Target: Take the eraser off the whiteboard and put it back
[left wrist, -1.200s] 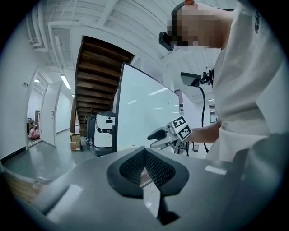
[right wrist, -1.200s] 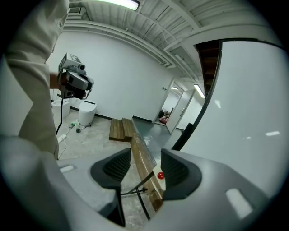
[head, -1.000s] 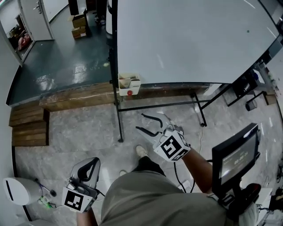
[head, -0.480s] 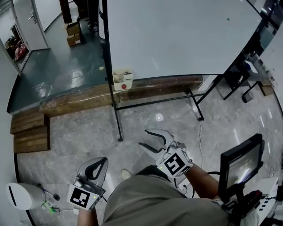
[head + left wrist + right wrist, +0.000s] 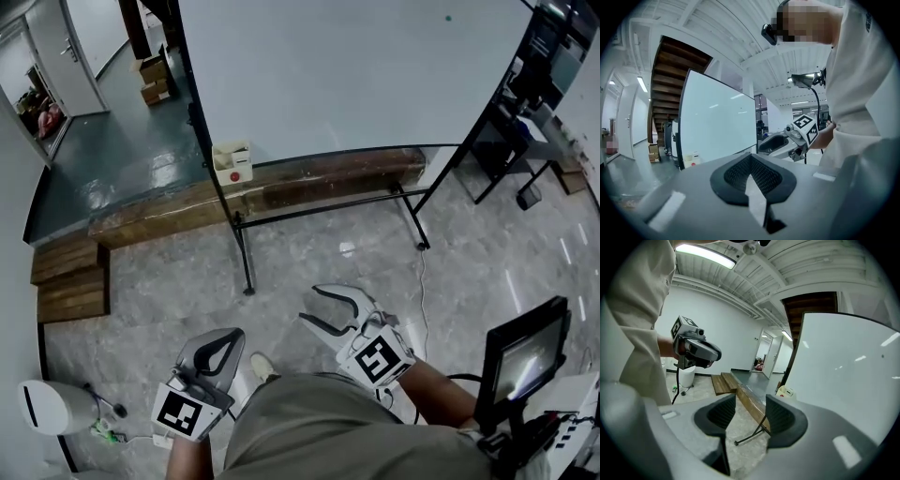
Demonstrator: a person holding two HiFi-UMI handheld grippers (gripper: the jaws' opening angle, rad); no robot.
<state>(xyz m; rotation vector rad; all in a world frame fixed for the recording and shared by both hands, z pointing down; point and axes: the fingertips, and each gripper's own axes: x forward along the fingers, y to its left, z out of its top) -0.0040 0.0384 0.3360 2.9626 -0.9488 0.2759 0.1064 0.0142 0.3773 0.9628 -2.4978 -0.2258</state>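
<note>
The whiteboard [image 5: 347, 66] stands on a black frame ahead of me, its face blank apart from a tiny dark speck [image 5: 448, 17]. I cannot make out an eraser on it. A small cream box with a red dot [image 5: 232, 161] hangs at its lower left corner. My right gripper [image 5: 309, 307] is open and empty, low near my body and well short of the board. In the right gripper view the jaws [image 5: 750, 408] frame the board's leg and the cream box [image 5: 786, 392]. My left gripper [image 5: 217, 352] is shut on nothing, its pads [image 5: 761, 176] pressed together.
A long wooden step [image 5: 281, 187] runs under the board, with its stand feet [image 5: 246, 286] on the grey floor. Wooden pallets [image 5: 66, 277] lie at left, a white bin [image 5: 52, 405] at lower left. A monitor on a stand [image 5: 520, 361] is at right. Cardboard boxes [image 5: 153, 80] sit beyond.
I have drawn back from the whiteboard, which now sits farther off and to the left. The right gripper came down and closer to my body, still open. The left gripper stays shut.
</note>
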